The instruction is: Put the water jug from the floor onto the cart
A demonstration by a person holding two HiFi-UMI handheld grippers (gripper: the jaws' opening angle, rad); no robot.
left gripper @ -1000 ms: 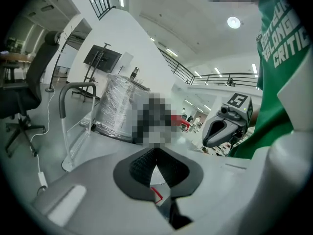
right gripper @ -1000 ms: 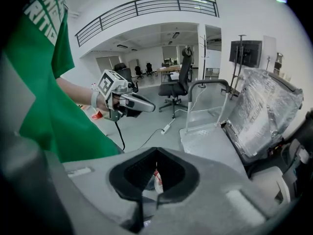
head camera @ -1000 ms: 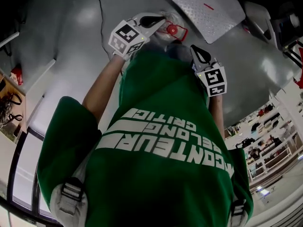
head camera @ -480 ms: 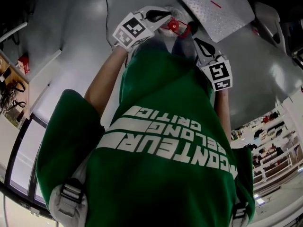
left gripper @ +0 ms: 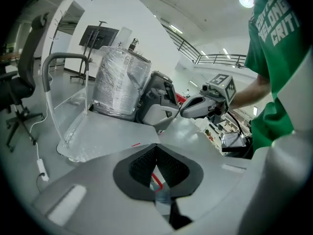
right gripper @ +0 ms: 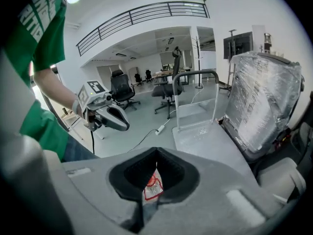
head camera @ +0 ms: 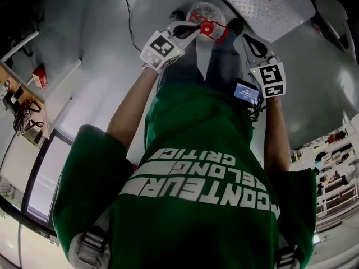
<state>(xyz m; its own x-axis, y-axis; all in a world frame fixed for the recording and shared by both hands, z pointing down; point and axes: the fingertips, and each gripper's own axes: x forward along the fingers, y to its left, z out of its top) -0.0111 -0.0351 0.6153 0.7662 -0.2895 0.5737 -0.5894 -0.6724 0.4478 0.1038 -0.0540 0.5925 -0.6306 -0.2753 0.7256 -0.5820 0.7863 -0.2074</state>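
Head view steeply downward, gripper views low, seemingly facing, sharing cart (left gripper: 105, 131)

Your legs (head camera: 188, 66) hide most of the water jug (head camera: 205, 11); only its top shows. The cart (head camera: 263, 7) runs off the head view's upper edge. The red tag (right gripper: 152, 186) has print too small to read.

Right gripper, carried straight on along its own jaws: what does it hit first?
Most likely the water jug on the floor. The right gripper, jaws shut, points down toward its red cap, and a red label shows just past the jaw tips in the right gripper view. Depth is unclear.
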